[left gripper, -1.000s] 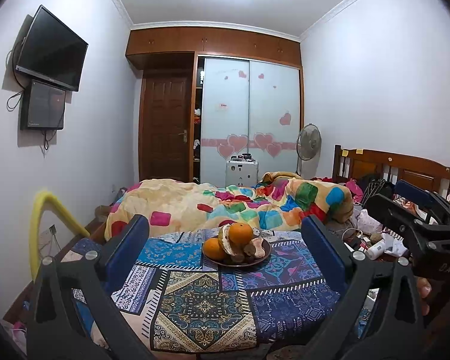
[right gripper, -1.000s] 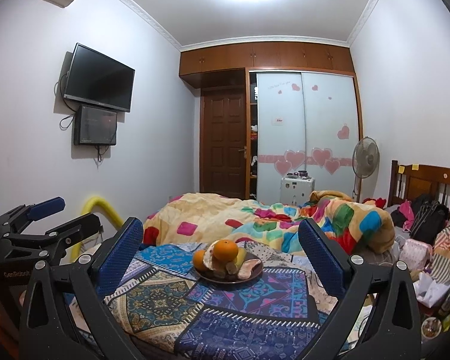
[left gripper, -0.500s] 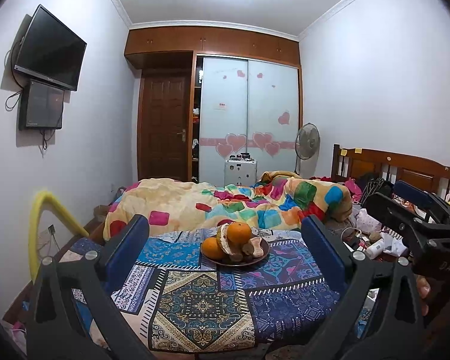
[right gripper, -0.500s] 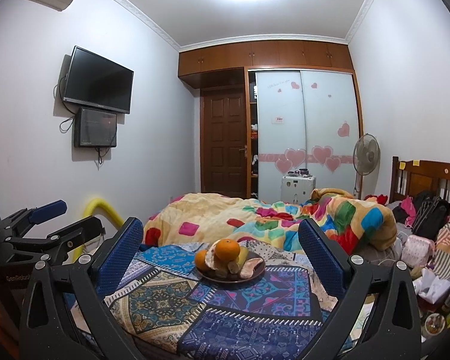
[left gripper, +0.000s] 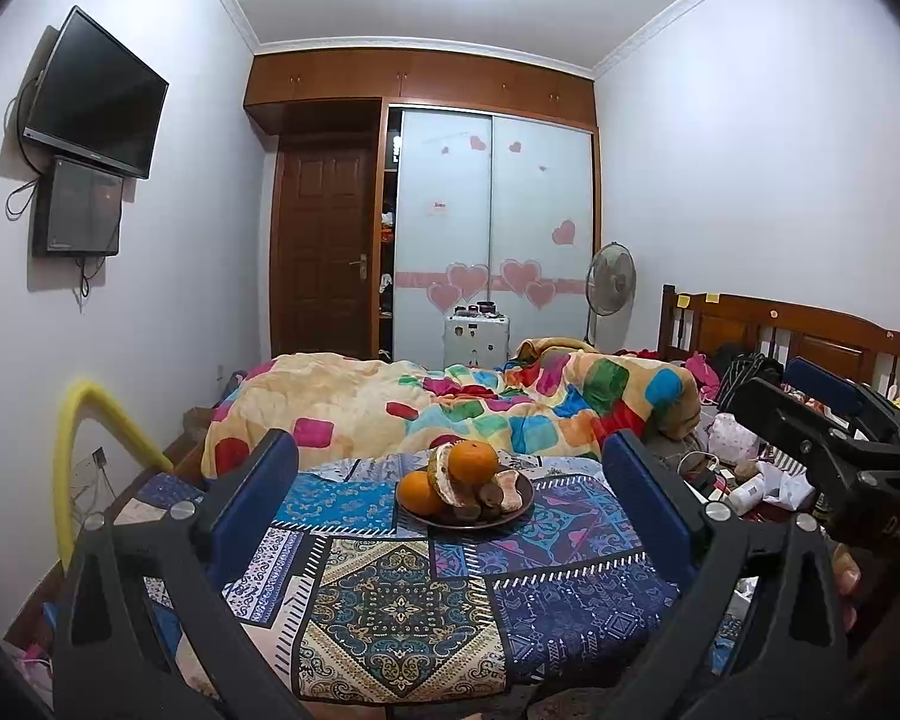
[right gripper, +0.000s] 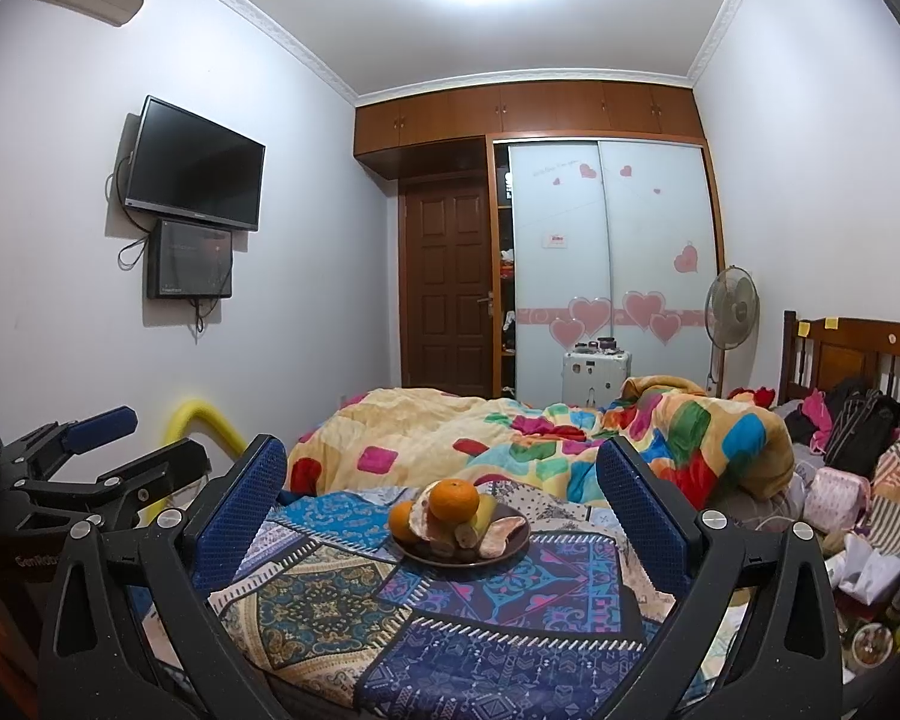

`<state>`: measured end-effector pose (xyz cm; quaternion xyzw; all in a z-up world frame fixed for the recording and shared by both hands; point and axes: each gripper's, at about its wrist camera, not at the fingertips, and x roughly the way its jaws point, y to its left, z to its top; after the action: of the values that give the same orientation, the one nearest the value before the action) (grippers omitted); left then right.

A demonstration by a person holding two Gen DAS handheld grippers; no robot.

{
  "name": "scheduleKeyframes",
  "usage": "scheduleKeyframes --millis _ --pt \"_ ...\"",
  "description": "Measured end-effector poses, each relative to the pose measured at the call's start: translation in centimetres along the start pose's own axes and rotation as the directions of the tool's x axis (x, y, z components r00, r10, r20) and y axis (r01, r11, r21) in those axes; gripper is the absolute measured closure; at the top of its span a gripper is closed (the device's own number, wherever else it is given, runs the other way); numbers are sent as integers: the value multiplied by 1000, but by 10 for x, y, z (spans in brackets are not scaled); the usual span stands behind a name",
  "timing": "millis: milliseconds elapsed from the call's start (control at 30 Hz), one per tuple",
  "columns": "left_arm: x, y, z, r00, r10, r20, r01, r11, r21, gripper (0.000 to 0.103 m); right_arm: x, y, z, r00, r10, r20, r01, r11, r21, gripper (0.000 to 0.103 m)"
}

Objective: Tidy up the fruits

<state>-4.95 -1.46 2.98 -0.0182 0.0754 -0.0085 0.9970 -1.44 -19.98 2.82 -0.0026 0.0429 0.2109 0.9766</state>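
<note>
Plate point(left gripper: 513, 517) of fruit sits on the patterned cloth point(left gripper: 390, 600), roughly centred; landmark for everything below. On the plate: one orange point(left gripper: 474, 461) on top of the pile, a second orange point(left gripper: 417, 493) low on its left side, a half-peeled piece point(left gripper: 444, 480) between them, brownish and pinkish bits on the right side that I can't identify. Right view also shows something yellow point(right gripper: 485, 510) under the top orange.

Left gripper point(left gripper: 450, 462): jaws spread wide, nothing in them, blue pads point(left gripper: 258, 498) framing the plate from well short of it. Right gripper point(right gripper: 441, 468): same, fully apart and empty, plate seen between the pads point(right gripper: 240, 510) but not touched.

Behind the plate: multicolour quilt point(left gripper: 450, 402), then white box point(left gripper: 475, 339), wardrobe point(left gripper: 492, 228) with pink heart stickers; small label on the door unreadable. Fan point(left gripper: 611, 279) right of the wardrobe, TV point(left gripper: 99, 93) on the wall left of the plate.

Writing: "DAS" on the right gripper body in the left view; "GenRobo…", cut off, on the left gripper body in the right view.
</note>
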Motion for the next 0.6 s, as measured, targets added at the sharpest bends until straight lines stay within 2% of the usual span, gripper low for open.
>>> scheduleKeyframes --millis 600 --pt "2 1 3 1000 -16 -18 16 1000 -6 0 1 -3 0 1000 0 0 0 1000 7 0"
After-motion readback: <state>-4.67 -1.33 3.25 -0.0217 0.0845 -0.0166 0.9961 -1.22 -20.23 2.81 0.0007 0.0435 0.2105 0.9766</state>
